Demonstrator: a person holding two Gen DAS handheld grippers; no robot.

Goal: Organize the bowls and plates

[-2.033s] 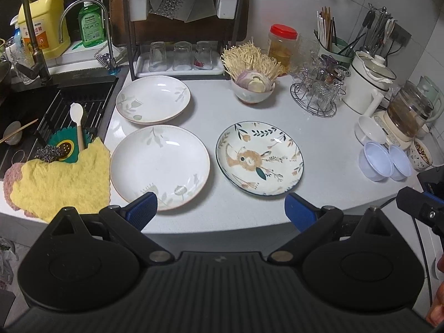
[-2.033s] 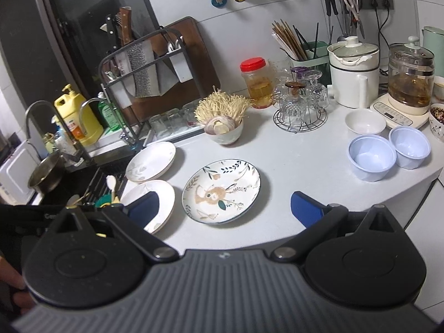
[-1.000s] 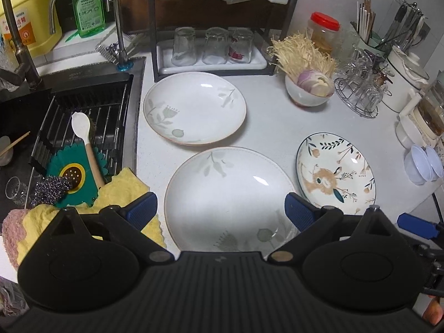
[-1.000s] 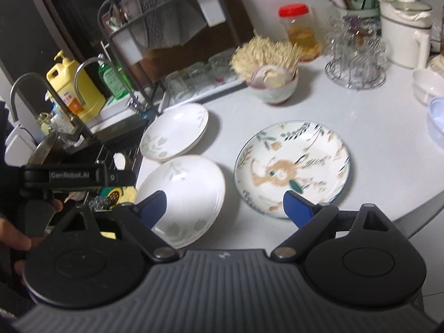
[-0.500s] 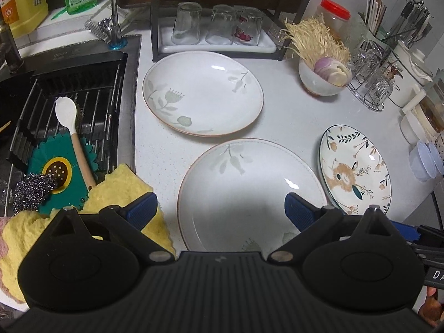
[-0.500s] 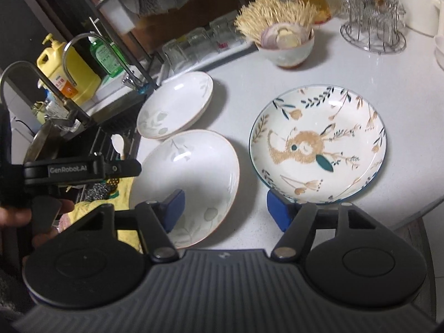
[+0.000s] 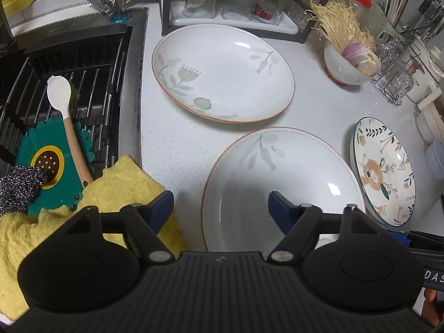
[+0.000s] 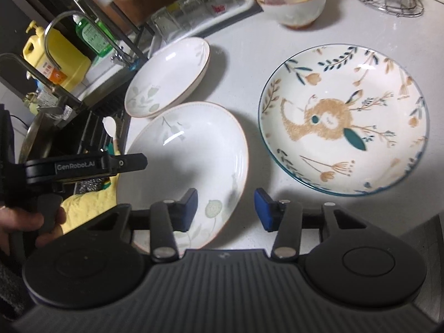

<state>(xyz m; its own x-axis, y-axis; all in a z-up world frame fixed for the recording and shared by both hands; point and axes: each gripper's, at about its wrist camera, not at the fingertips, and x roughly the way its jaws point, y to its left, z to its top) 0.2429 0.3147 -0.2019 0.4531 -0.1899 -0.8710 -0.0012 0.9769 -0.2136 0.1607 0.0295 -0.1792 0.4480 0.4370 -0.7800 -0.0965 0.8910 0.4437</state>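
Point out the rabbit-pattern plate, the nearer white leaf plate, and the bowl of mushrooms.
rabbit-pattern plate (image 8: 344,119): right wrist view, on the painted rabbit at its centre.
nearer white leaf plate (image 7: 283,177): left wrist view, on its bare well.
bowl of mushrooms (image 7: 340,68): left wrist view, on its outer wall.

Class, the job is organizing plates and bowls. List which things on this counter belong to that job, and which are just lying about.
Belong to the job:
- near white leaf-print plate
- far white leaf-print plate
- blue-rimmed plate with rabbit drawing

Just lying about:
- yellow cloth
- teal sunflower-shaped scrubber
- white-headed spoon
- upturned clear glasses
- white bowl of enoki mushrooms
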